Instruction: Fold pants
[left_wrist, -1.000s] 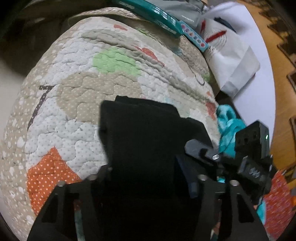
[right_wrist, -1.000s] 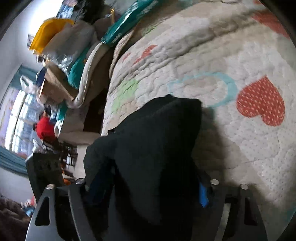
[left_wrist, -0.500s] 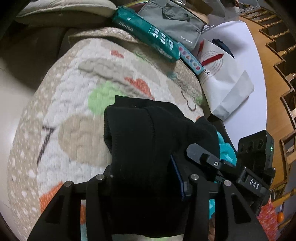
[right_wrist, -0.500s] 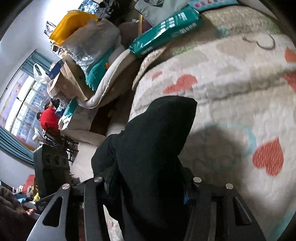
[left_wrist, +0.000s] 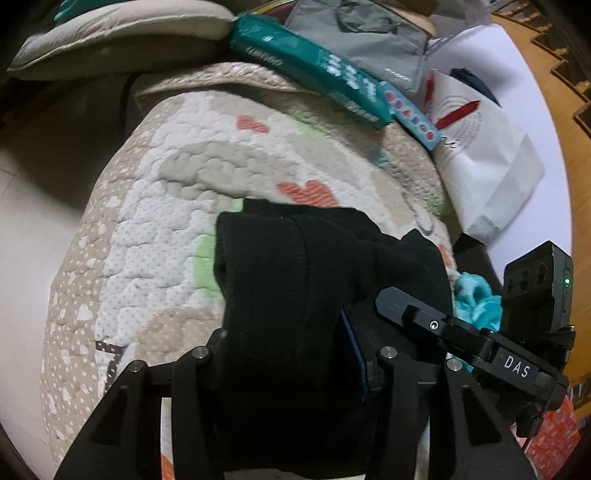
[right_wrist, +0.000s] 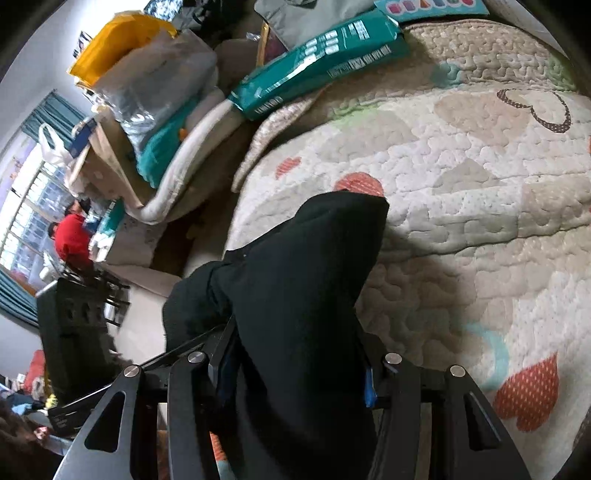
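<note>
While both grippers clamp it, one pair of black pants hangs bunched above the quilt: left gripper and right gripper each closed on fabric; one teal pack lies beyond.

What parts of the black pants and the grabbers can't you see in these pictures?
- Left wrist view: the left gripper has its fingertips buried in the bunched black fabric pants.
- Right wrist view: the right gripper has its fingertips covered by the same cloth.
- Both views: the pants' lower end is cut off by the bottom edge.
- Patterned quilted blanket: covered beneath the pants.
</note>
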